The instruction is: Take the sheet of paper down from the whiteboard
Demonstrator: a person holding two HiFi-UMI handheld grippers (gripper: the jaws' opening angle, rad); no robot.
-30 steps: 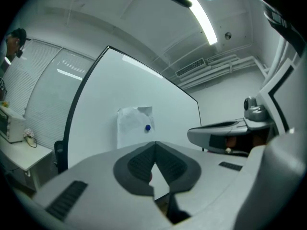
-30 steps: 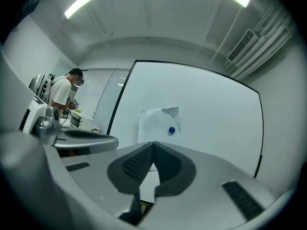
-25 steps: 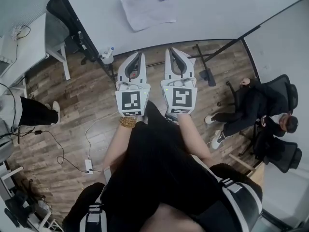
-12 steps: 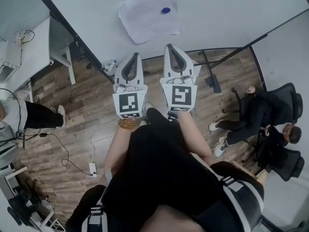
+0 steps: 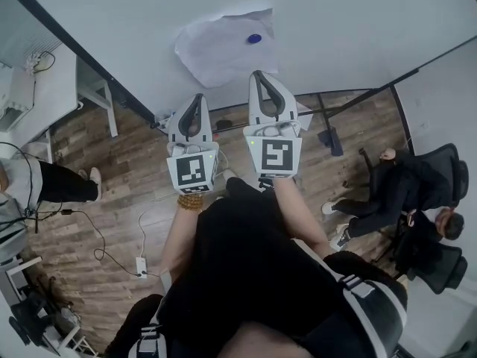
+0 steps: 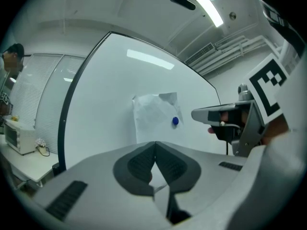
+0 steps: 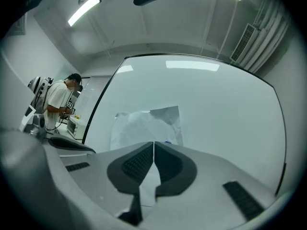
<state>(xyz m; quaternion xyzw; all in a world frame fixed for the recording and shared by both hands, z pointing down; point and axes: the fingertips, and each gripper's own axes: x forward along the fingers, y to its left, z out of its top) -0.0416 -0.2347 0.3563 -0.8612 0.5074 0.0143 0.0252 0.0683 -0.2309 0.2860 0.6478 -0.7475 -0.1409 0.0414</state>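
Note:
A crumpled white sheet of paper hangs on the whiteboard, pinned by a blue magnet near its upper right. Both grippers point level at the board, short of it. My left gripper is shut and empty, below the sheet. My right gripper is shut and empty, its tips just under the magnet. In the left gripper view the paper and magnet stand ahead of the shut jaws, with the right gripper beside. In the right gripper view the paper sits straight ahead; the jaws hide most of the magnet.
The whiteboard's stand legs rest on the wood floor. Two people sit in black chairs at the right. A white desk stands at the left, with a cable and power strip on the floor. Another person stands far left.
Both grippers have moved forward toward the whiteboard, the right one rising a little. The paper and magnet now lie closer to the gripper tips. Both stay shut.

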